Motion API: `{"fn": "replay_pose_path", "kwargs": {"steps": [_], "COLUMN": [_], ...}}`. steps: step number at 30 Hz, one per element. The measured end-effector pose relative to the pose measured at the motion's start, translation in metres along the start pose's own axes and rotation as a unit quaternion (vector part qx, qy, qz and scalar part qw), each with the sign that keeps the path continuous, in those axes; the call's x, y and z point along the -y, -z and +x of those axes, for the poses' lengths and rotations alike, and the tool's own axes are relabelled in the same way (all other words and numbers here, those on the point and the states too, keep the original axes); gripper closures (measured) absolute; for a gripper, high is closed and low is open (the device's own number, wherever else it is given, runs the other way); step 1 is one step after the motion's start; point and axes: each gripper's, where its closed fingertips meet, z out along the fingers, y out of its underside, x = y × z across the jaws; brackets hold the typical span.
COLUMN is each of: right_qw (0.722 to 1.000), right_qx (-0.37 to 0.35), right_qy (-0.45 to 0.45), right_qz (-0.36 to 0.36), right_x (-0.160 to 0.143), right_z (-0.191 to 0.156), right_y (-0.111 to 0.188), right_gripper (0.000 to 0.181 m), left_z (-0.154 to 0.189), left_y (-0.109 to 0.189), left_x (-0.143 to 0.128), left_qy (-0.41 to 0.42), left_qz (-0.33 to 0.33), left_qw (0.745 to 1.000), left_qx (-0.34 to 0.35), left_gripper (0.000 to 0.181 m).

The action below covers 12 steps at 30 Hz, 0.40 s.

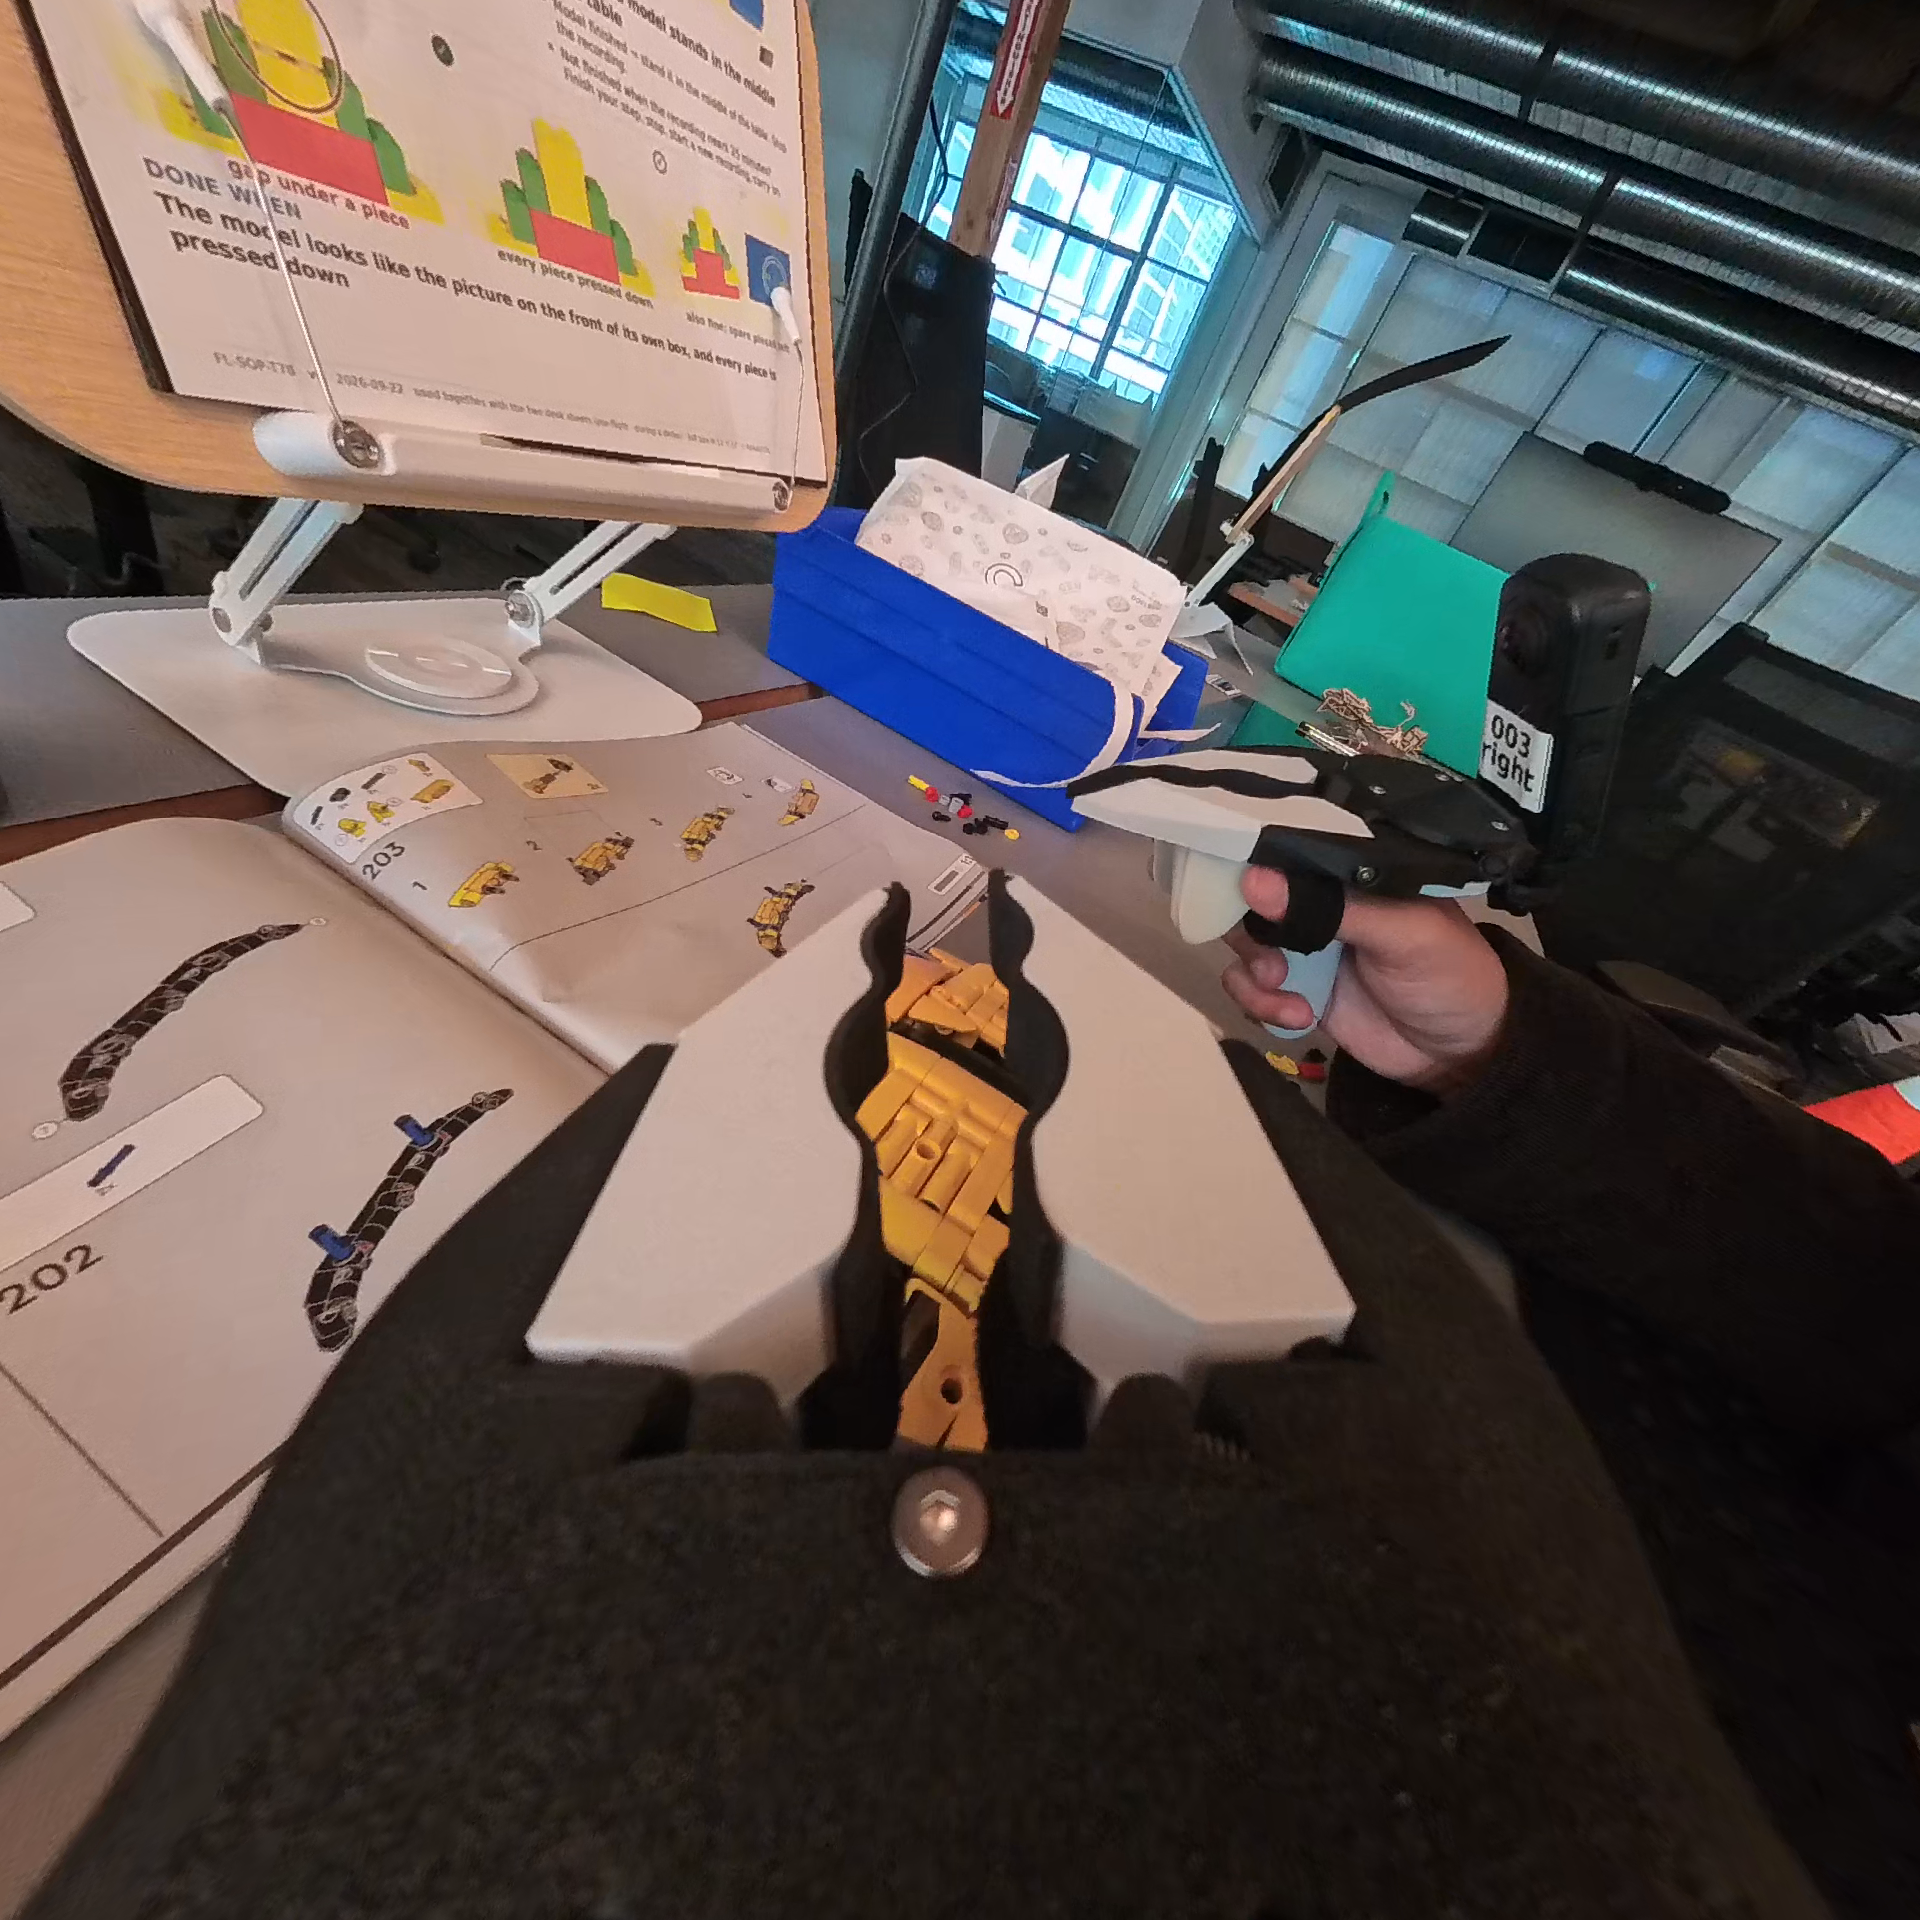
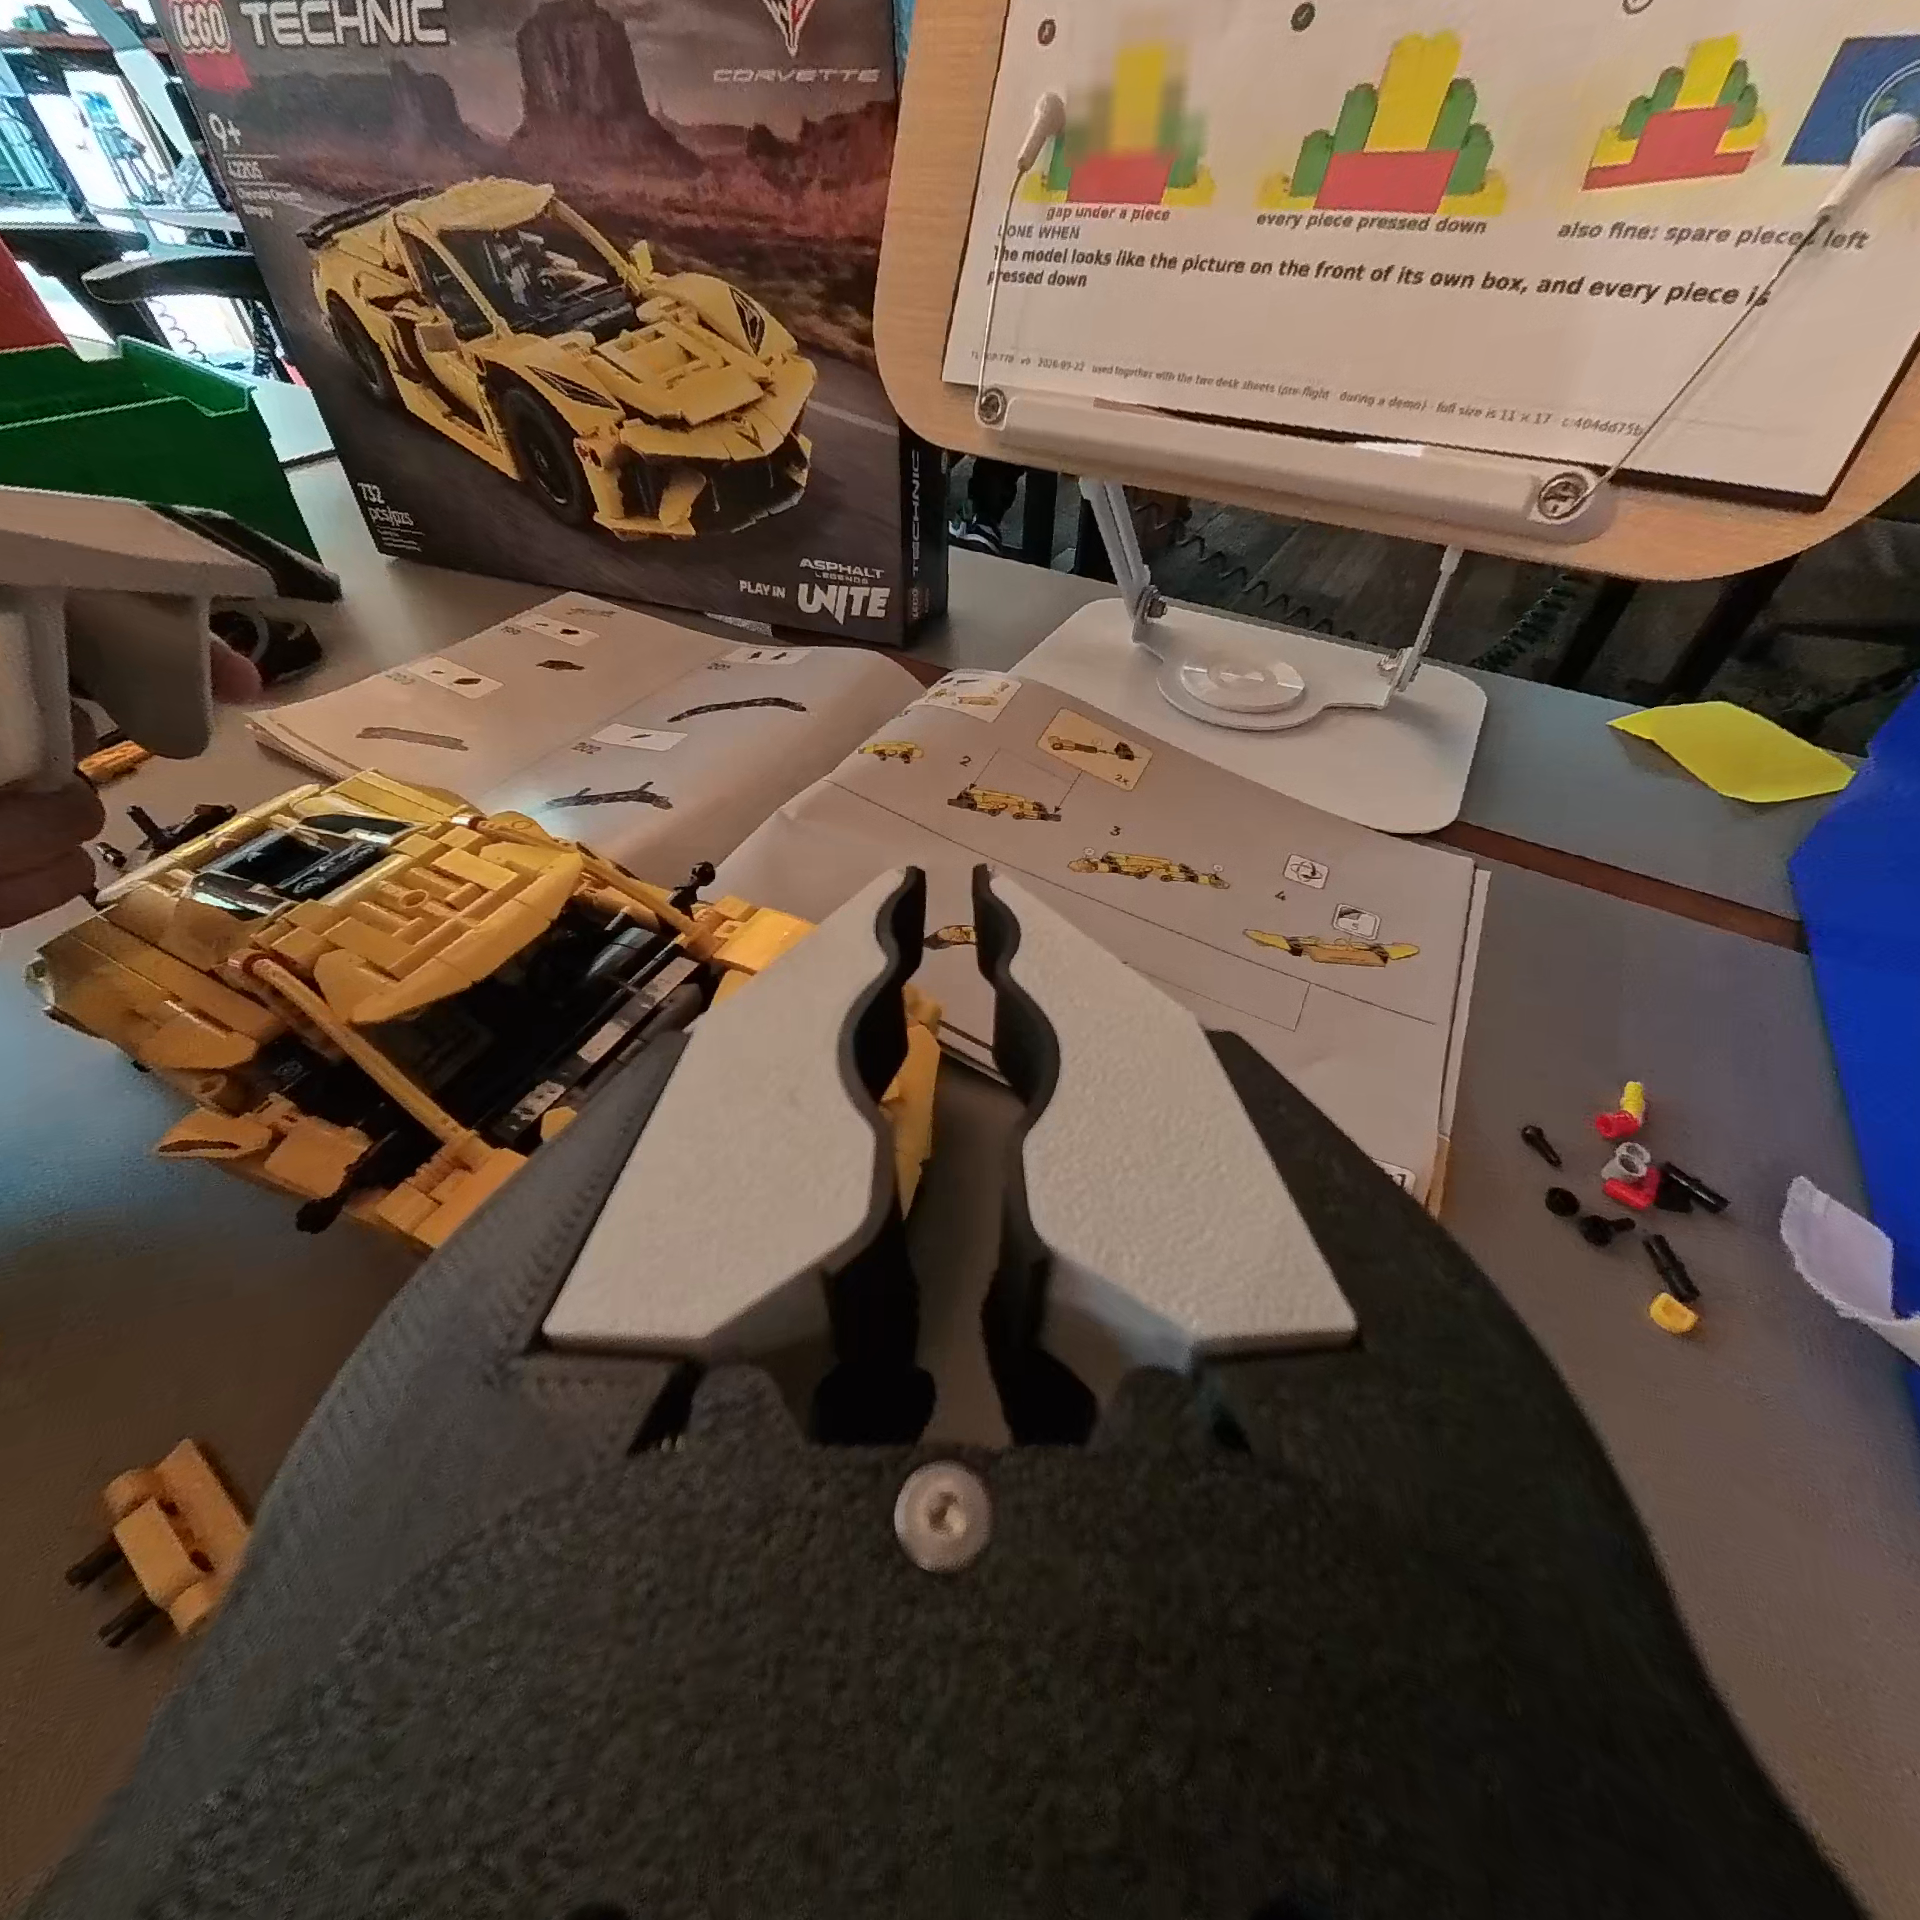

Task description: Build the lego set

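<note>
Wooden document stand (image 2: 914, 312) on a white base (image 2: 1299, 727) at the table's back, holding a clipped sheet (image 2: 1455, 260). Yellow paper scrap (image 2: 1730, 764) just beside the base. Blue bin (image 1: 935, 665) to the right, patterned paper (image 1: 1018, 571) spilling out. Green bag (image 1: 1382, 623) behind the bin.

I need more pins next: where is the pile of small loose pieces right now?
In the right wrist view the small loose pieces lie on the grey table, right of the right gripper, between the open instruction booklet and the blue bin.
</note>
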Motion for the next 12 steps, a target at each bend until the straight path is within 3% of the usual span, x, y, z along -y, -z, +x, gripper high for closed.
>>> {"fn": "replay_pose_path", "kwargs": {"steps": [8, 12], "right_qw": [1.000, 0.994], "right_qx": [-0.016, -0.038], "right_qy": [-0.005, -0.054], "right_qz": [-0.024, -0.083], "right_x": [-0.008, -0.031], "right_z": [0.006, 0.023], "right_y": [-0.001, -0.003], "right_gripper": [0.176, 0.174], "left_z": [-0.003, -0.031], "left_y": [-0.001, 0.003], "left_x": [-0.002, -0.017], "left_qy": [0.003, 0.006], "left_qz": [-0.005, -0.051], "left_qw": [1.000, 0.995], "left_qx": [0.005, 0.086], "left_gripper": [0.166, 0.168]}}
